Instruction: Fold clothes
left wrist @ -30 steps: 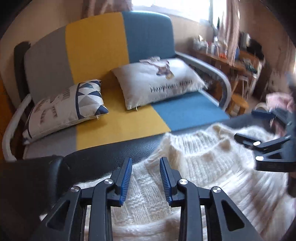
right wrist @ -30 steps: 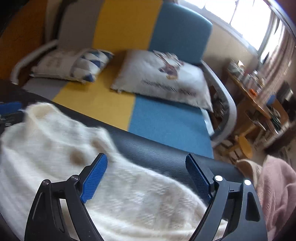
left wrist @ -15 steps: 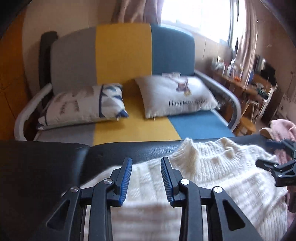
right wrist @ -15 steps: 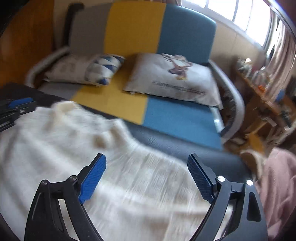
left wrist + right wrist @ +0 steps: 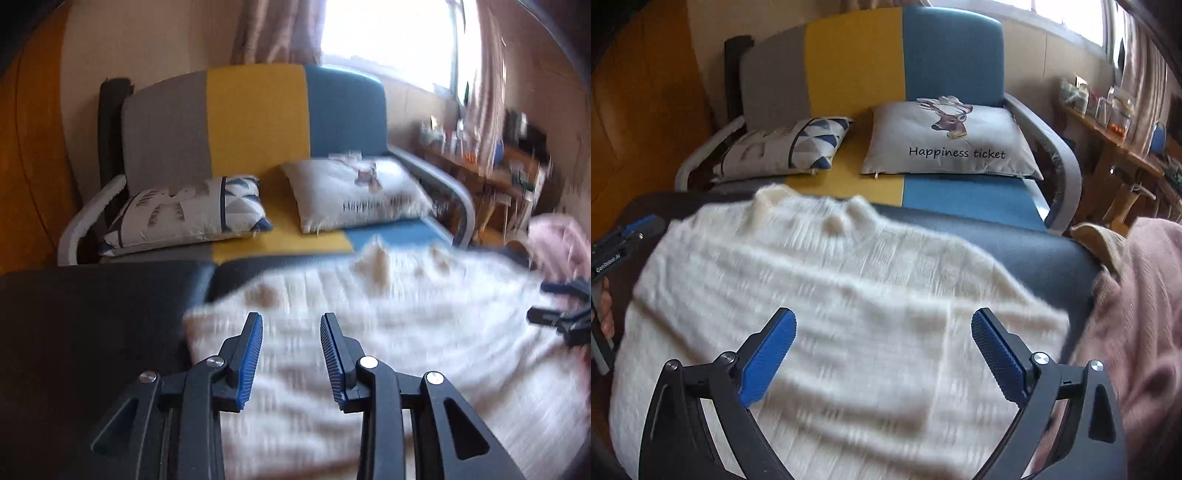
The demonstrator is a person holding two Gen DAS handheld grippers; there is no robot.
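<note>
A white knit sweater [image 5: 388,332] [image 5: 831,295] lies spread on a black padded surface [image 5: 92,332] [image 5: 1015,243], its collar toward the sofa. My left gripper [image 5: 291,354] hovers over the sweater's left part, open by a narrow gap with nothing between its blue pads. The right gripper [image 5: 882,332] stands wide open above the sweater's near right part, holding nothing. Each gripper shows in the other's view: the right gripper [image 5: 561,314] at the far right edge, the left gripper [image 5: 624,240] at the far left edge with a hand [image 5: 604,310] behind it.
A pink garment [image 5: 1137,314] [image 5: 554,240] is heaped at the right end of the black surface. Behind it stands a grey, yellow and blue sofa [image 5: 857,62] with two pillows [image 5: 953,140]. A cluttered wooden shelf [image 5: 1115,133] runs along the right wall.
Both grippers have drawn back and tilted up, so more of the sofa back and window shows. The sweater now lies flatter and wider. Neither gripper's opening has changed.
</note>
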